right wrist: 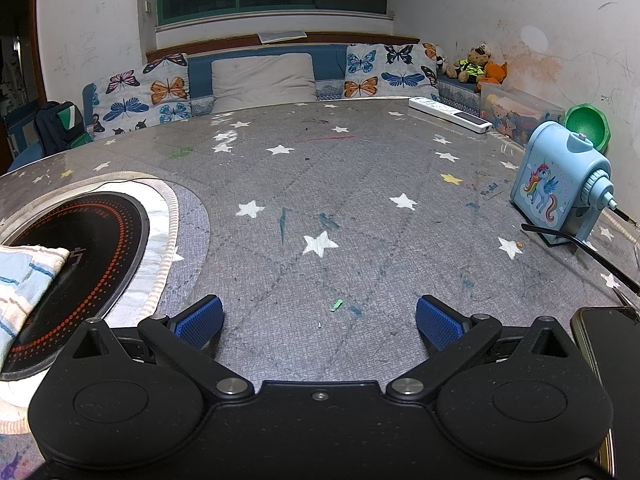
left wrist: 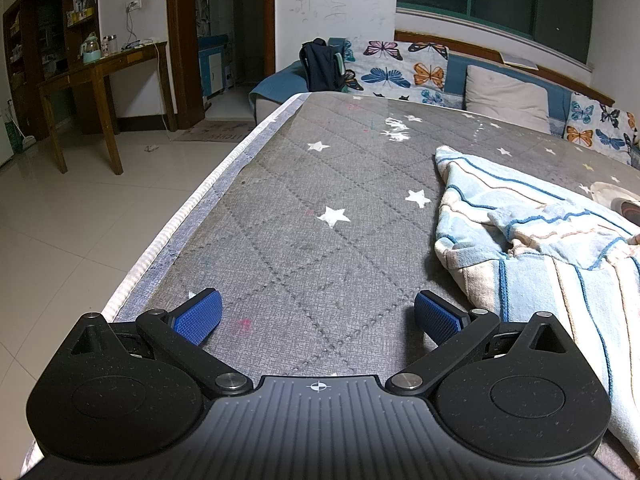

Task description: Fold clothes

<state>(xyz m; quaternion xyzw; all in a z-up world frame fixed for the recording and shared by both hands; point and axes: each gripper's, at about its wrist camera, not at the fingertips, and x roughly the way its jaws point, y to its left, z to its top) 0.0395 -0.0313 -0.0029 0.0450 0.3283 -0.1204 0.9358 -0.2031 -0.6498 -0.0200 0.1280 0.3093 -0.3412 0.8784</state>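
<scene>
A crumpled light-blue and cream striped garment (left wrist: pixel 536 236) lies on the grey star-patterned table cover (left wrist: pixel 320 184), to the right of my left gripper (left wrist: pixel 318 316). The left gripper is open and empty, low over the cover, with the garment's edge just beyond its right finger (left wrist: pixel 438 318). In the right wrist view only a corner of the garment (right wrist: pixel 24 276) shows at the far left, lying on a black induction hob (right wrist: pixel 84 240). My right gripper (right wrist: pixel 320 320) is open and empty over bare cover, well to the right of the garment.
A blue unicorn pencil sharpener (right wrist: pixel 560 192), a dark phone (right wrist: pixel 608 356), a power strip (right wrist: pixel 448 114) and a toy box (right wrist: pixel 516 114) stand at the right. The table's left edge (left wrist: pixel 188 208) drops to tiled floor. A sofa with butterfly cushions (right wrist: pixel 260 76) lies beyond.
</scene>
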